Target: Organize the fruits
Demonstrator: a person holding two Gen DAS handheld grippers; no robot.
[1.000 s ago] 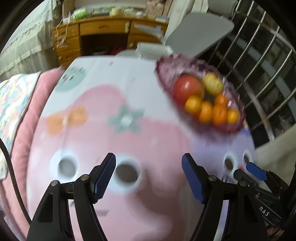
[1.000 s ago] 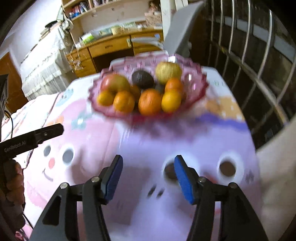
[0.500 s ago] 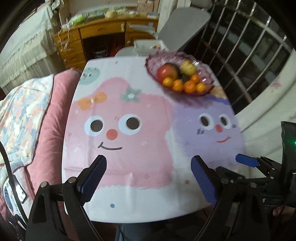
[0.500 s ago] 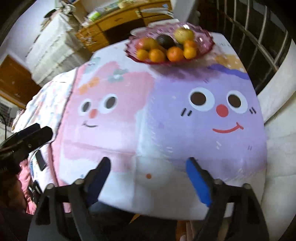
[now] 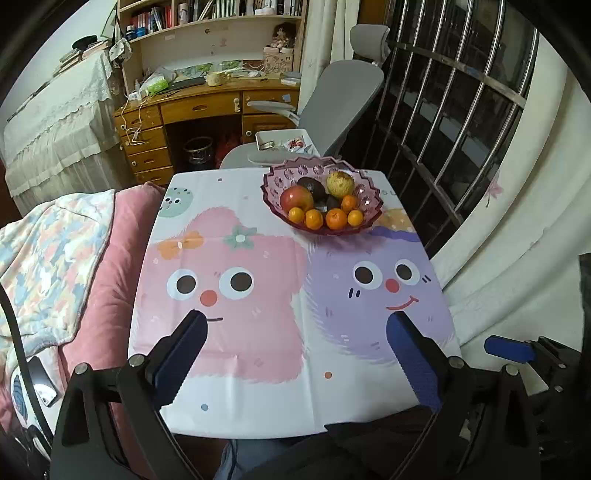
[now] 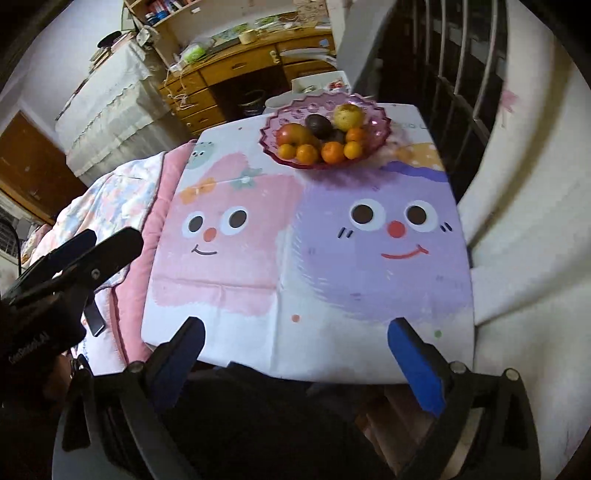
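Two views covered the scene. From the left wrist camera, the left claw (image 5: 295, 350) hung above the near edge of the counter (image 5: 258, 387), its blue pads spreading wider with nothing between them. Ahead of it stretched a cloth printed with a pink cartoon face (image 5: 218, 288) and a purple cartoon face (image 5: 384, 284). Far beyond the claw, toward its right, a pink glass bowl (image 5: 280, 181) stood at the counter's far edge, holding a red apple (image 5: 296, 198), a yellow-green fruit (image 5: 340, 184), dark fruits (image 5: 312, 186) and several oranges (image 5: 336, 218). Behind the bowl stood a grey office chair (image 5: 343, 99), a wooden desk (image 5: 207, 107) and bookshelves (image 5: 207, 14). A pink quilt (image 5: 110, 266) lay left of the claw, a barred window (image 5: 454, 110) to its right. The right claw (image 5: 509, 350) showed at the lower right edge.

From the right wrist camera, the right claw (image 6: 295, 362) also hovered over the counter's near edge (image 6: 314, 347), jaws opening and empty. The bowl (image 6: 277, 122) sat far ahead, roughly centred, well clear of the pads. The left claw (image 6: 81, 254) appeared at the left, over the quilt (image 6: 122, 199). A white curtain (image 6: 535, 184) hung to the right.
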